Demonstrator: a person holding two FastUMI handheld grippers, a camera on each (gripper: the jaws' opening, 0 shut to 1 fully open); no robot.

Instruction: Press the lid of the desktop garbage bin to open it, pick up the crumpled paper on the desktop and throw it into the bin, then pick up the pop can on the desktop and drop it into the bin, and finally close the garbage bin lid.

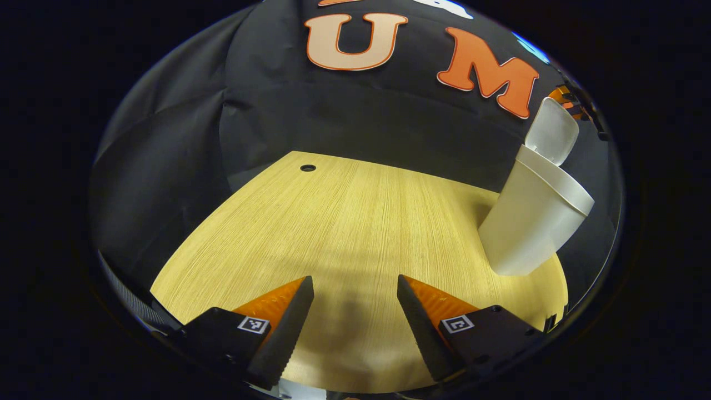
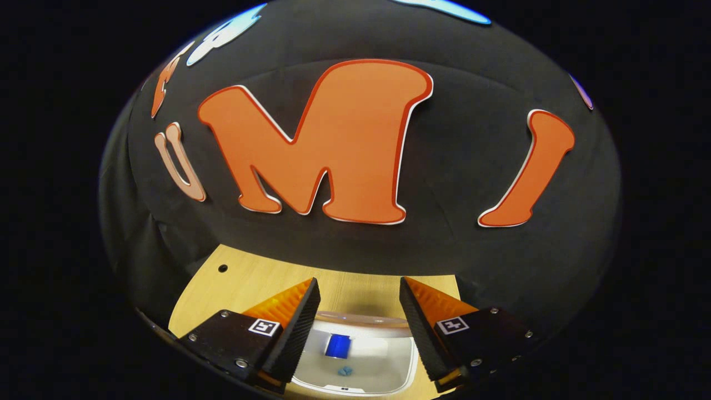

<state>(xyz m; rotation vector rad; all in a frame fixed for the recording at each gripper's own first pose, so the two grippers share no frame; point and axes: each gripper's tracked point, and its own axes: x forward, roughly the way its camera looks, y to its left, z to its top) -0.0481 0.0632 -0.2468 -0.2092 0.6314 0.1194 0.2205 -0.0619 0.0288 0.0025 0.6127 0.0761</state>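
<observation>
Now my right gripper (image 2: 359,311) hangs released over the open bin (image 2: 355,383), blue can (image 2: 338,345) inside at lower centre; left gripper (image 1: 355,311) released too. Next: close the lid (image 1: 552,131).

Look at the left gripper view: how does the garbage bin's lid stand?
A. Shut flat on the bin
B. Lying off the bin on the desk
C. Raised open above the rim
C: the lid stands raised above the rim of the white garbage bin, at the right side of the wooden desktop.
</observation>
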